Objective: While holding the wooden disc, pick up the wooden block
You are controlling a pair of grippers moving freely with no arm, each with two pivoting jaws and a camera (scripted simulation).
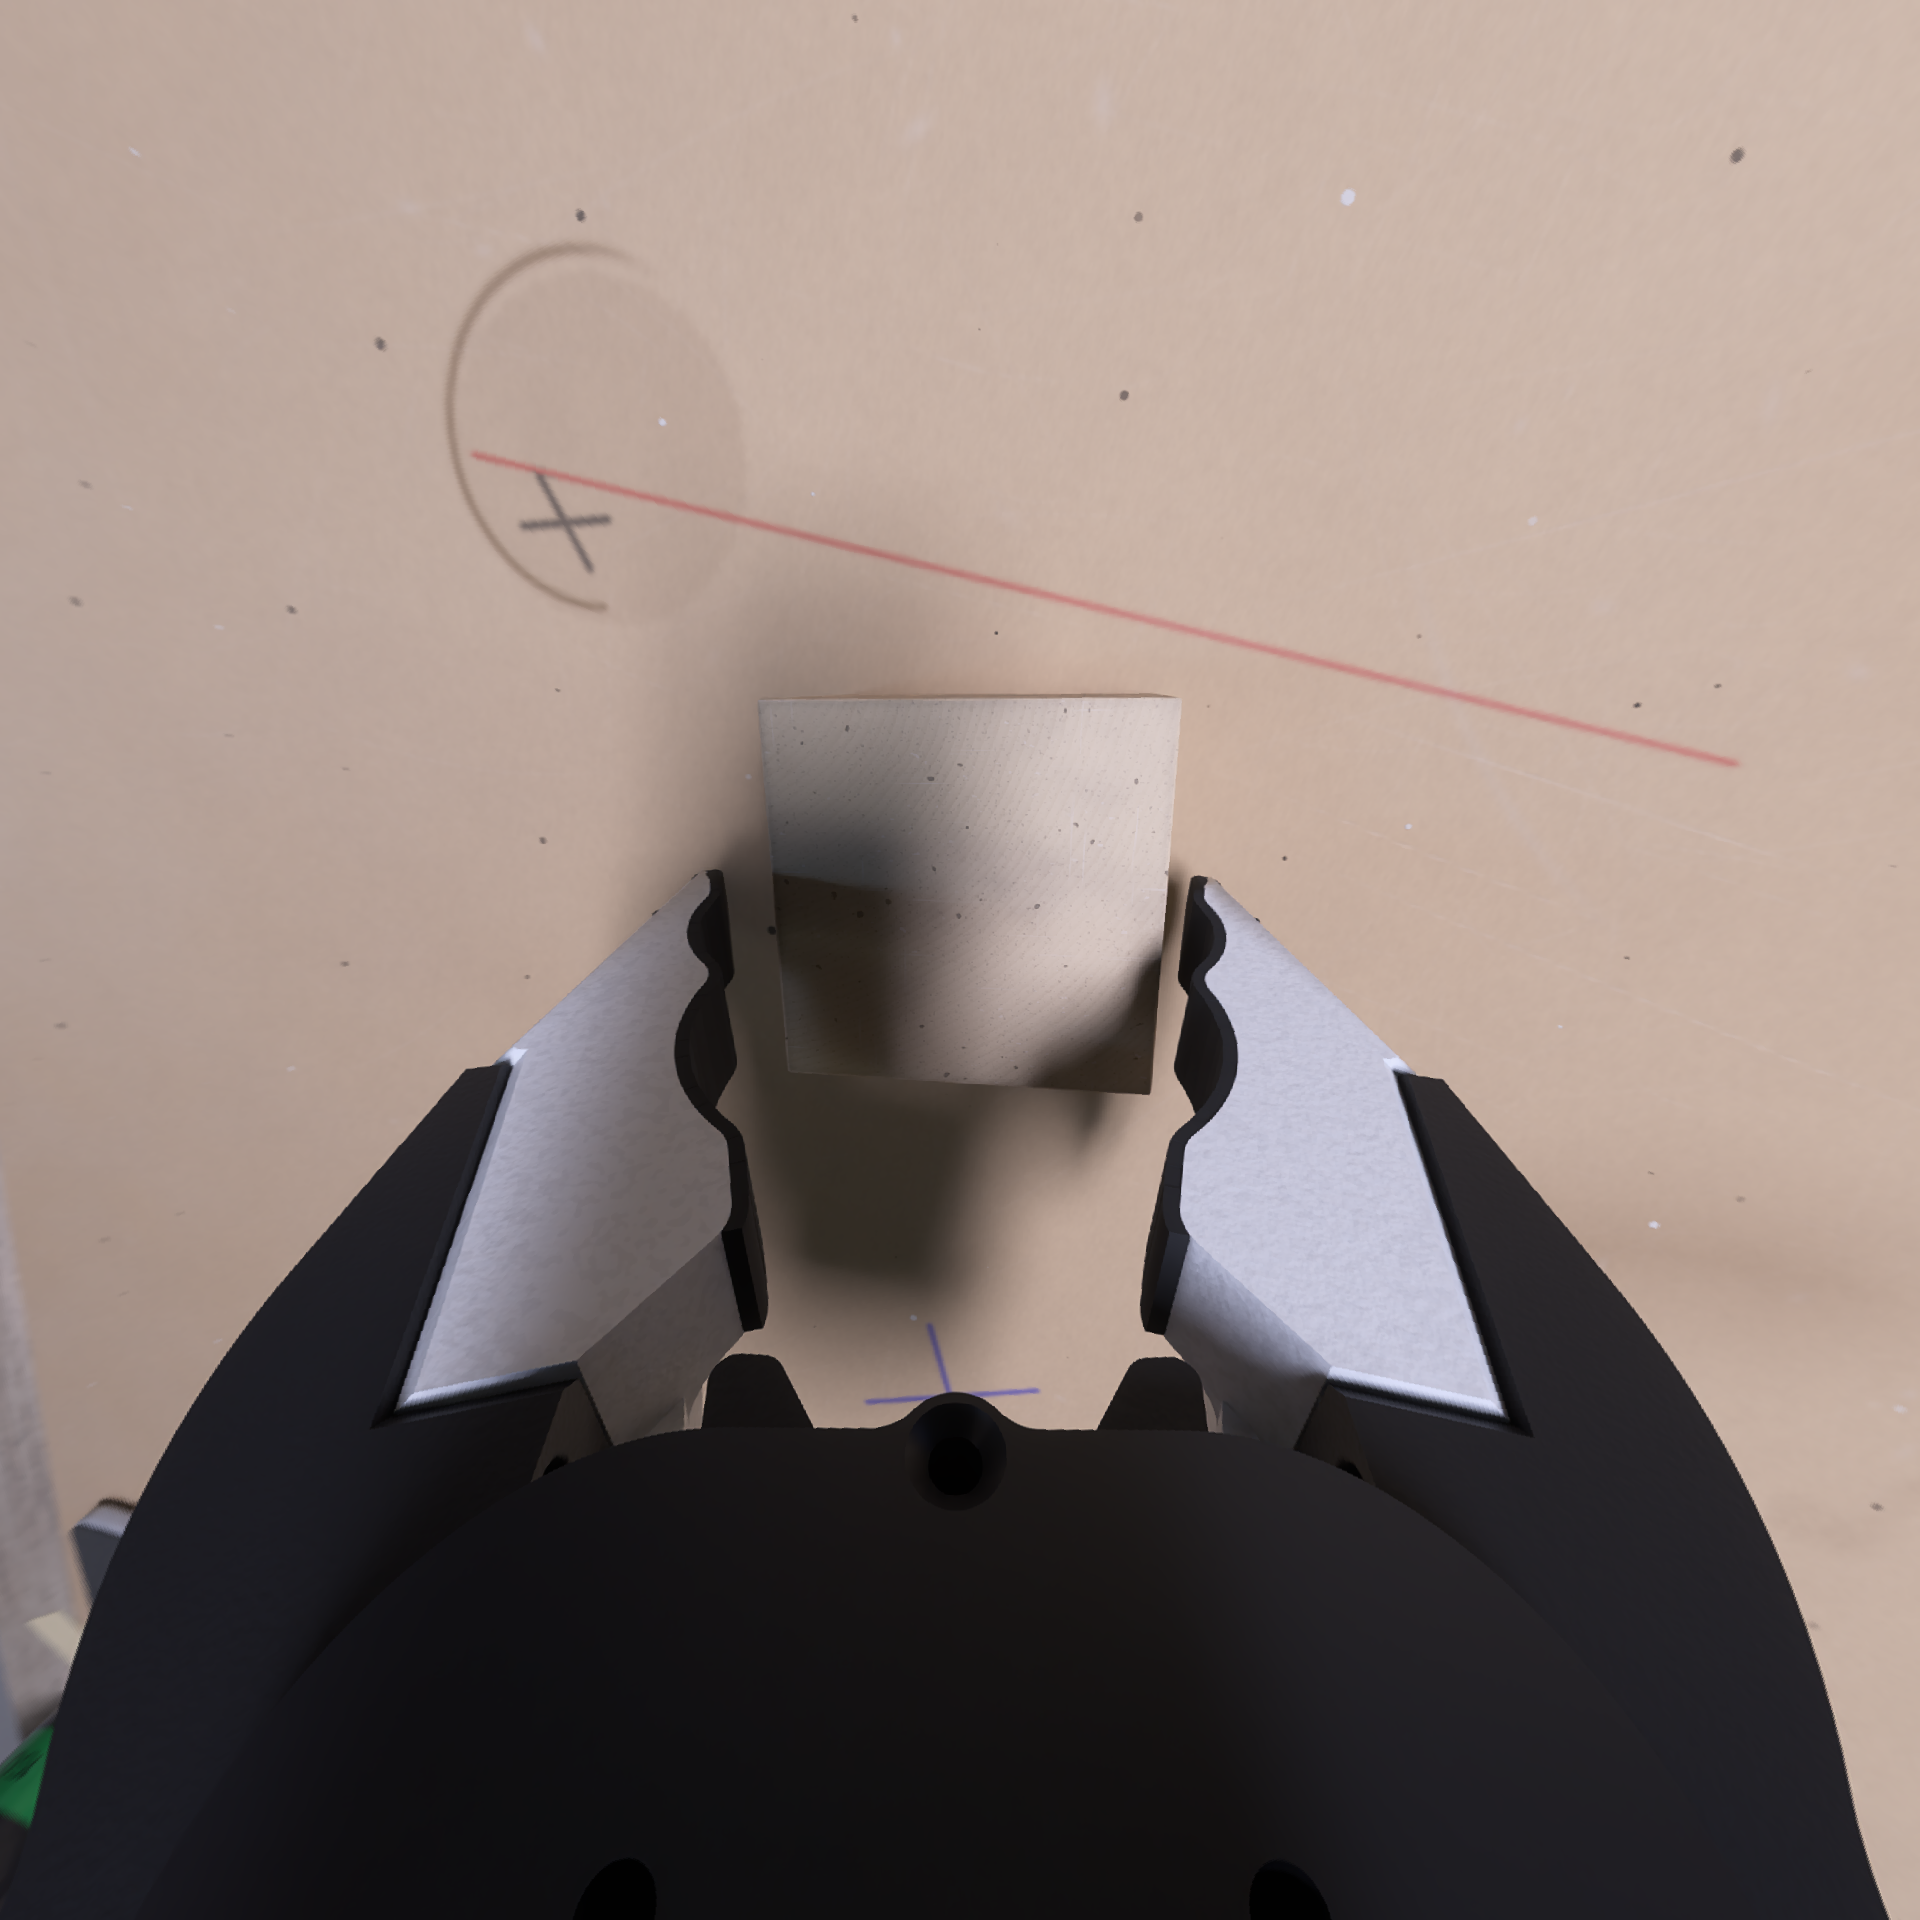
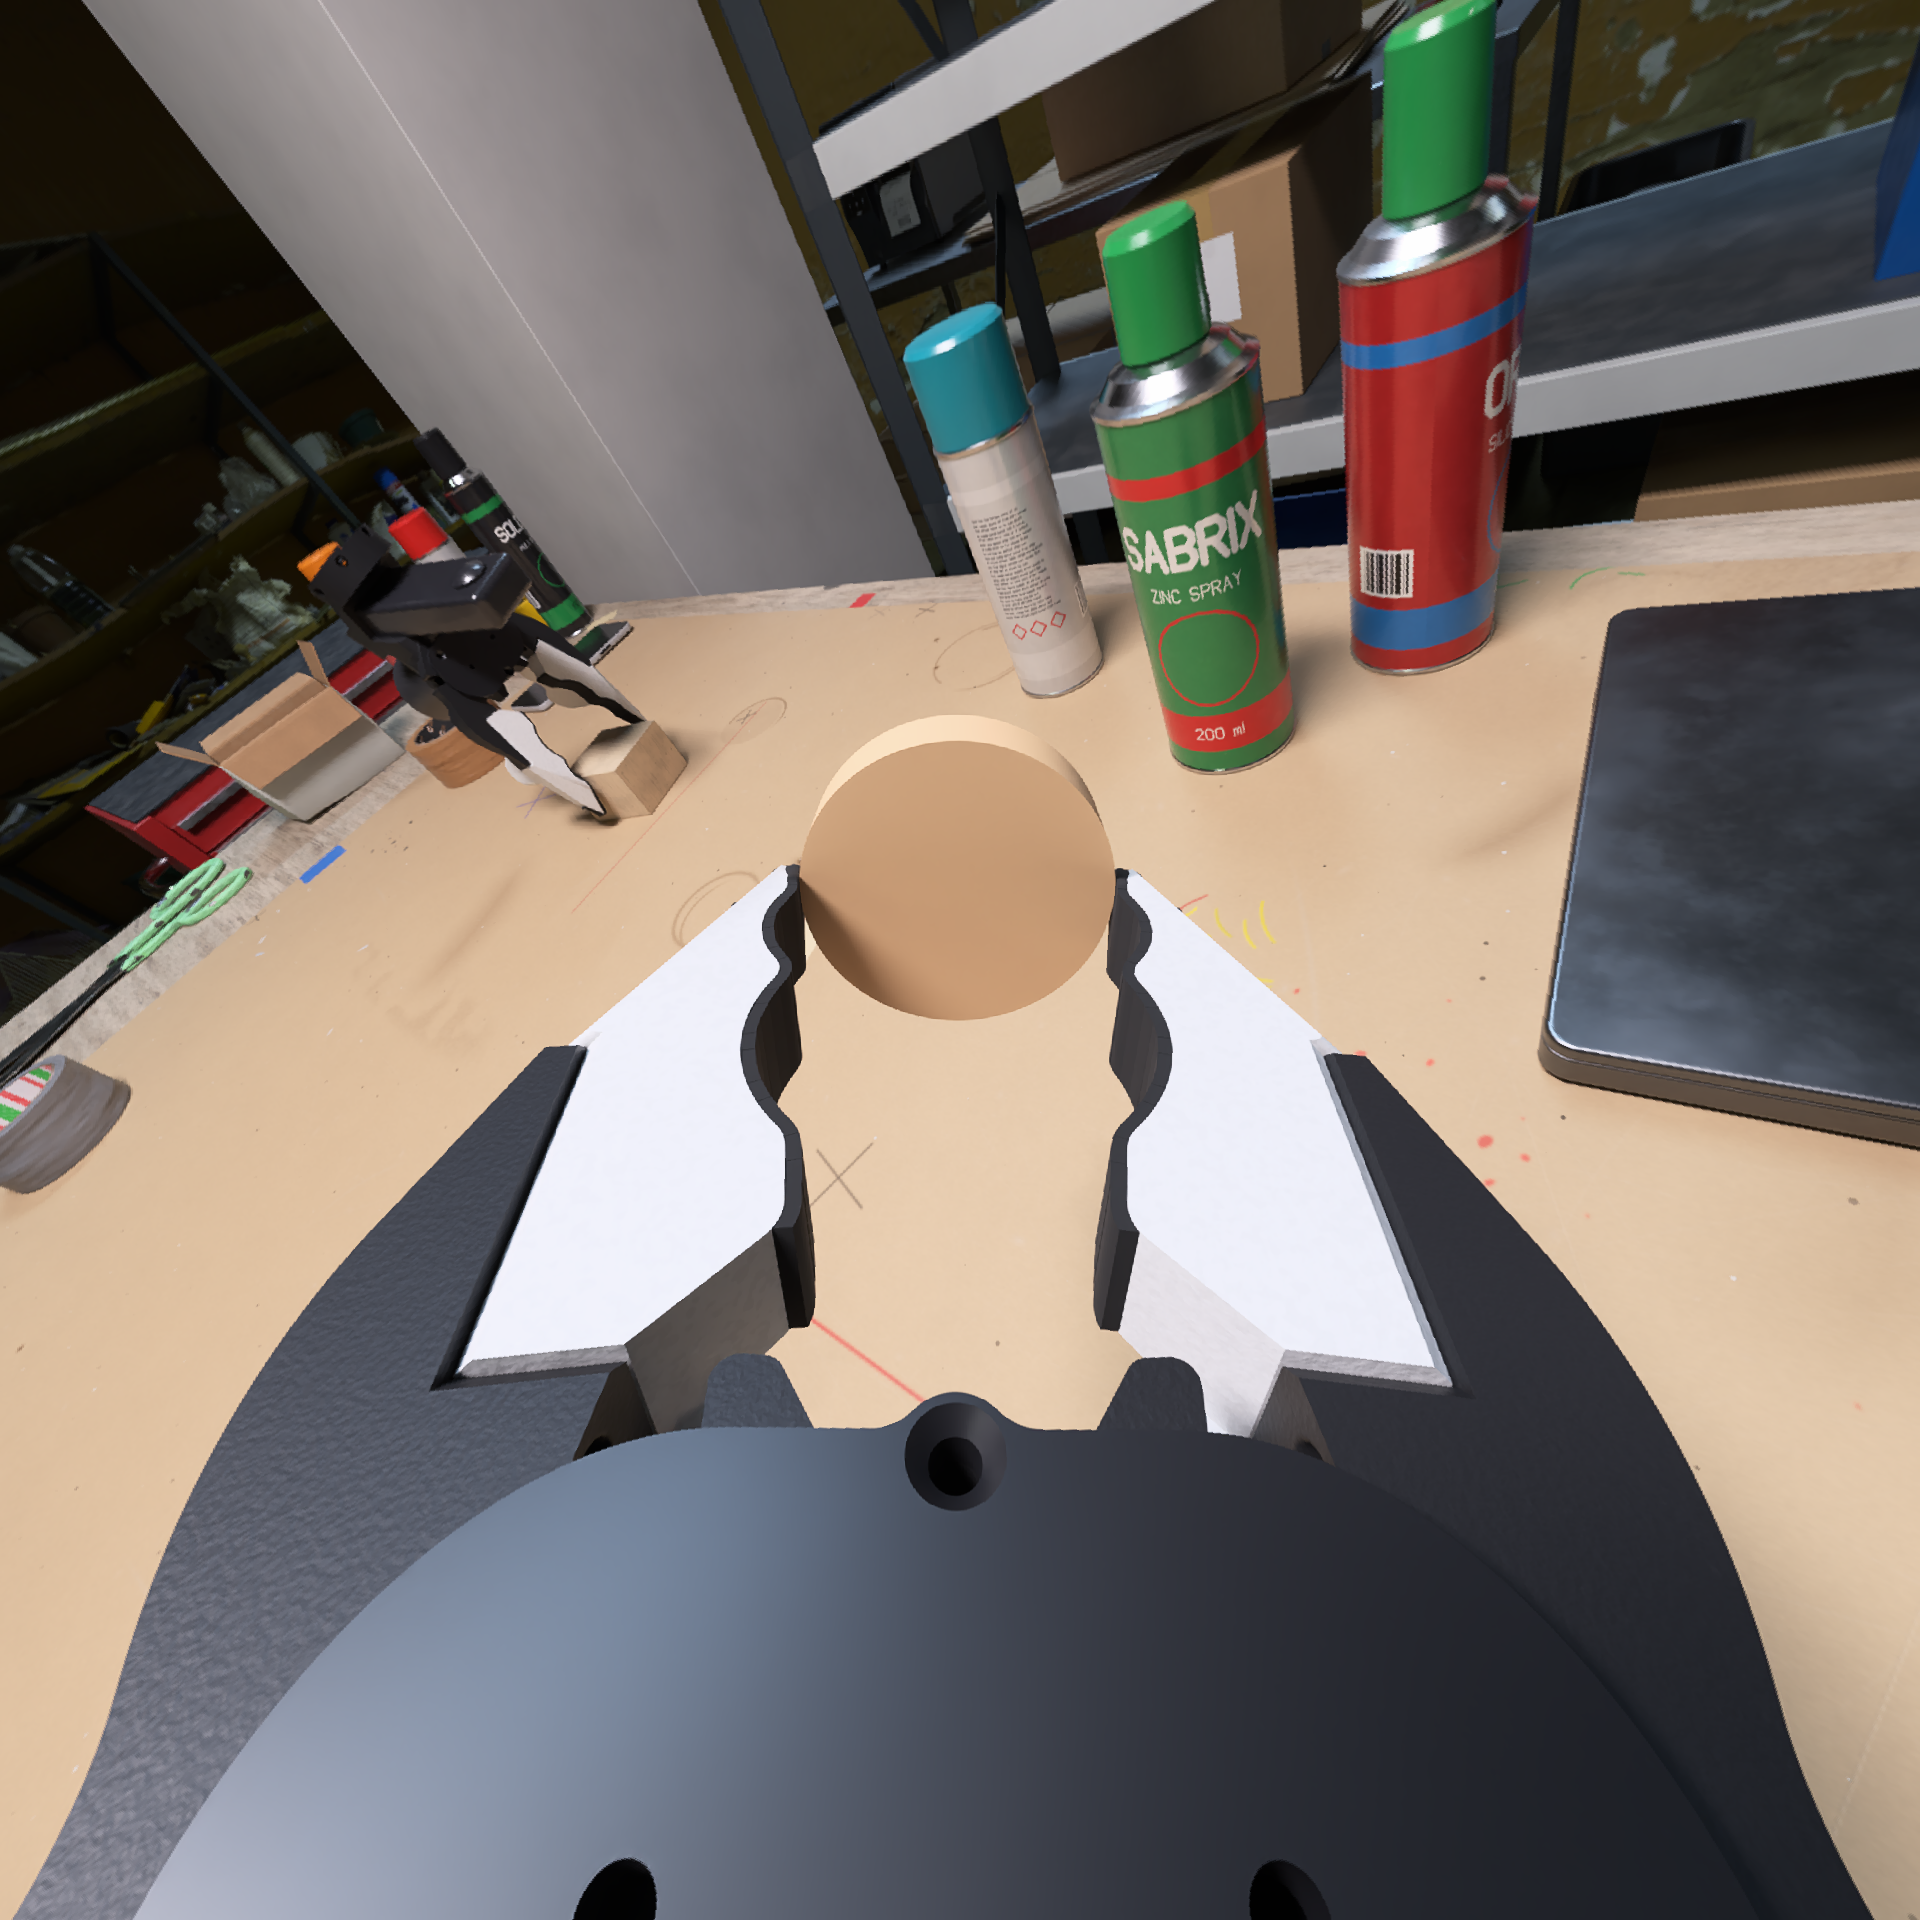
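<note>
Left wrist view looks steeply down on the tan paper-covered workbench, where a faint pencilled circle with a small cross sits in the upper left and a thin red line slants down toward the right. At the frame's centre the pale square wooden block rests on the bench, and the left gripper stands spread wide around it, a black-edged white fingertip just beside each side face with a sliver of gap showing, so nothing is clamped. In the right wrist view, that same gripper appears small at the left edge, its tips down around the block, with a small open cardboard box beside it. At centre the right gripper is closed on the round tan wooden disc, held on edge above the bench with its flat face toward the camera. Behind stand three spray cans, and a dark grey metal tray lies at the right edge.
</note>
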